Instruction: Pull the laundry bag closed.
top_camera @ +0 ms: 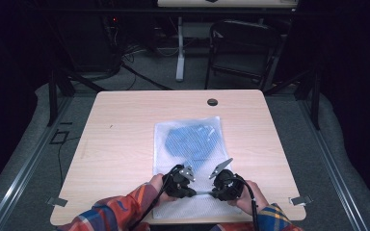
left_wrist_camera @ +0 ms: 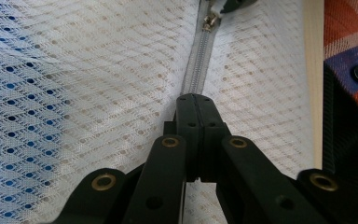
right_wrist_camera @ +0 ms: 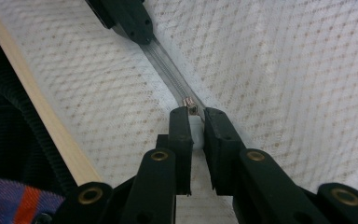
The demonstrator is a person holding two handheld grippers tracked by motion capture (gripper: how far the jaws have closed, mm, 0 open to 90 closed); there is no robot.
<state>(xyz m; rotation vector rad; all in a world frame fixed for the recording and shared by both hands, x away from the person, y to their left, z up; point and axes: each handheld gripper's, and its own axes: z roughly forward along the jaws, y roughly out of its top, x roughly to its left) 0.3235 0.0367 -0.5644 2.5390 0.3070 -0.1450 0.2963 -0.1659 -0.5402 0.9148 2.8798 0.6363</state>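
At the near edge of the table (top_camera: 125,103), the white mesh bag (top_camera: 188,132) lies flat with its zipper (left_wrist_camera: 196,70) running along the bag's near end, parallel to that edge. Both grippers sit on this line, facing each other. The left gripper (left_wrist_camera: 194,100) is clenched, jaws pressed together on the zipper tape, pinning it toward the bag's near left corner. The right gripper (right_wrist_camera: 193,119) has its jaws closed around the white pull tab just behind the small metal slider (right_wrist_camera: 189,105), a slim gap between them taken up by the tab. From the right gripper the zipper's long axis runs straight toward the left gripper, so any pull would go along that line, one hand anchoring, the other drawing the slider; the right hand is the nearer to the slider. Farther in, toward the middle of the table, a blue item (top_camera: 191,142) lies inside the bag
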